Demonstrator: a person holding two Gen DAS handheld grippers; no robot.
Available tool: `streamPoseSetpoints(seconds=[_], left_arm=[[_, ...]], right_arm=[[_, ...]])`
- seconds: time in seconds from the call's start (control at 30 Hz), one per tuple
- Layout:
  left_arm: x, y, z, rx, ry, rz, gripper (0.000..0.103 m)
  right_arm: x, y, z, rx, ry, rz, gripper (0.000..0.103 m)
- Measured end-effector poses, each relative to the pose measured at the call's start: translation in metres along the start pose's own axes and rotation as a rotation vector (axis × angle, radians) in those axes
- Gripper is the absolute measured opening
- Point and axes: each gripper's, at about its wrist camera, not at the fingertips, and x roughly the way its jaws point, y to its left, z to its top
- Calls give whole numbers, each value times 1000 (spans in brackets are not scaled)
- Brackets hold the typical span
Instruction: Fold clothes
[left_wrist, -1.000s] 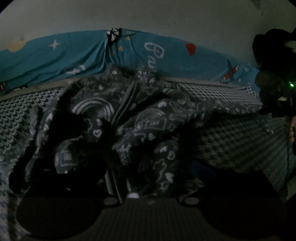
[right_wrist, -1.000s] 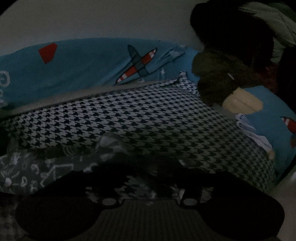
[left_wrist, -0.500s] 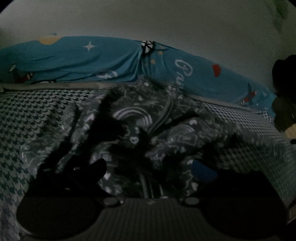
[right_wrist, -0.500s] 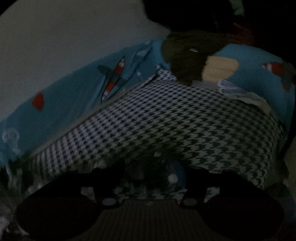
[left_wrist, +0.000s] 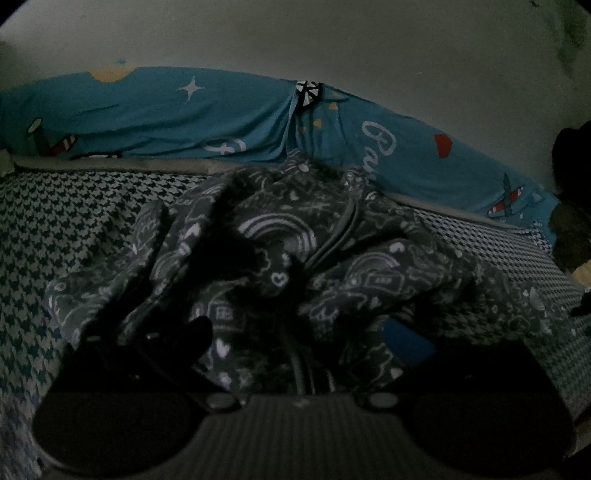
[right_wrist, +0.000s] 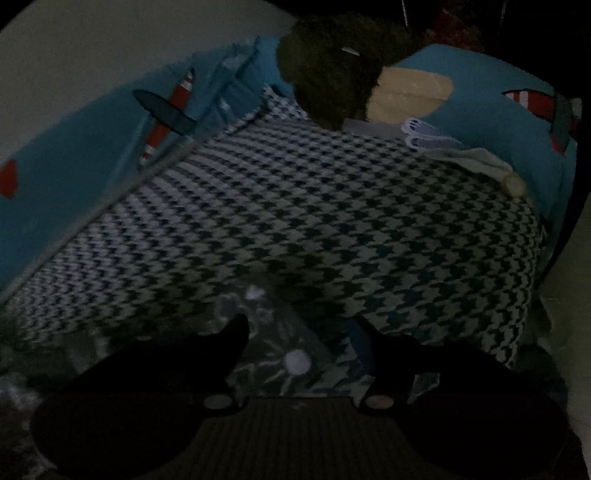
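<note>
Fingers (left_wrist: 199, 332) spread over doodle-print garment (left_wrist: 295, 251); blue sheet (left_wrist: 406, 155) lettering unreadable.

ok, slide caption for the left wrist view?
Open left hand-held gripper over a crumpled dark grey doodle-print garment on a houndstooth bedcover, dim light.

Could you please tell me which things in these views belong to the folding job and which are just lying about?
Part of the job:
- dark printed garment
- left tool
- right tool
- houndstooth cover, the work surface

Just lying about:
- blue aeroplane sheet
- dark plush toy
</note>
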Motion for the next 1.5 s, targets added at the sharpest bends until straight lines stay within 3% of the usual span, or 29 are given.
streamPoseSetpoints(seconds=[0.2,0.23,0.27,0.3,0.37,0.53,0.7,0.77,0.93,0.97,1.03,1.13,1.5], left_arm=[[2,2,0,-9,2,9,103],[3,2,0,-12,3,13,103],[3,2,0,-16,4,16,103],[4,3,0,-20,5,19,103],[5,5,0,-28,5,26,103],[5,9,0,-35,-2,50,103],[4,13,0,-39,-9,76,103],[4,16,1,-43,-9,83,103],[1,26,3,-52,-21,92,103],[0,28,3,-57,-22,97,103],[-1,33,2,-70,-24,108,103],[-3,40,0,-92,-24,123,103],[-4,55,-11,-121,-5,164,103]], right_arm=[[17,6,-5,-31,26,2,61],[17,10,-6,-51,19,3,57],[16,14,-8,-72,11,6,45],[15,17,-10,-93,4,8,39],[10,19,-9,-89,-21,6,14],[-4,21,-8,-70,-85,-2,11],[-21,-4,0,90,-198,-159,8],[-19,-9,2,117,-202,-204,8],[-15,-16,3,189,-147,-206,12],[-18,-15,4,189,-162,-207,17],[-25,-11,5,165,-199,-206,17],[-33,4,3,101,-211,-138,18],[-62,71,-30,-61,-124,176,25]])
